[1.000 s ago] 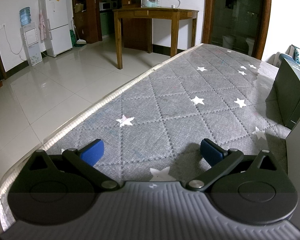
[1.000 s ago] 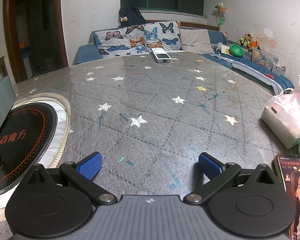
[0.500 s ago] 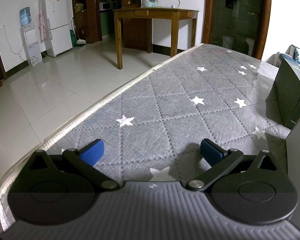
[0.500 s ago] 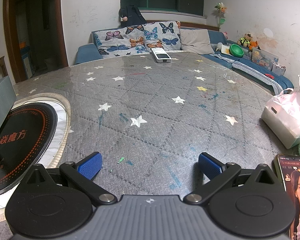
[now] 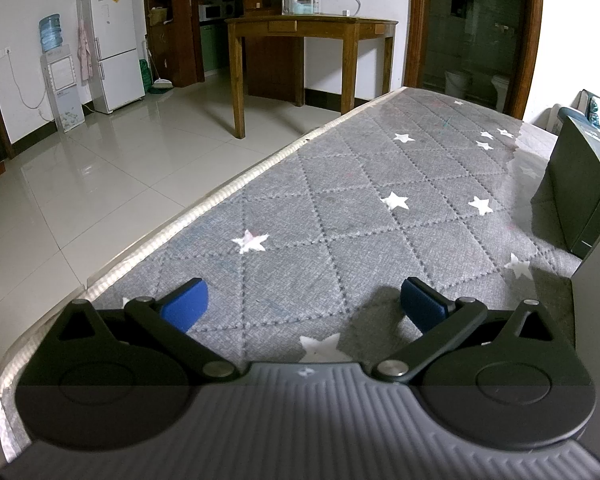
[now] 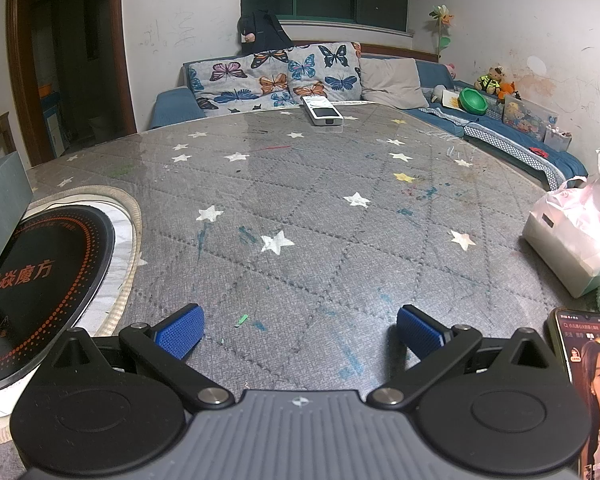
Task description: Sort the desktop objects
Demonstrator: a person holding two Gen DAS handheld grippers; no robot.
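I see my left gripper (image 5: pixel 303 300) and right gripper (image 6: pixel 300 330) both spread wide, gripping nothing. The phone (image 6: pixel 588 384) lies just right of my right jaws; the remote (image 6: pixel 323 111) far ahead.

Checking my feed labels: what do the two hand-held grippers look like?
Both look alike. The left hand-held gripper and right hand-held gripper each have blue textured pads on black linkage arms with silver pivot pins, two round black discs, and a grey ribbed body bearing a small cross mark. No hands, sleeves or cables show.
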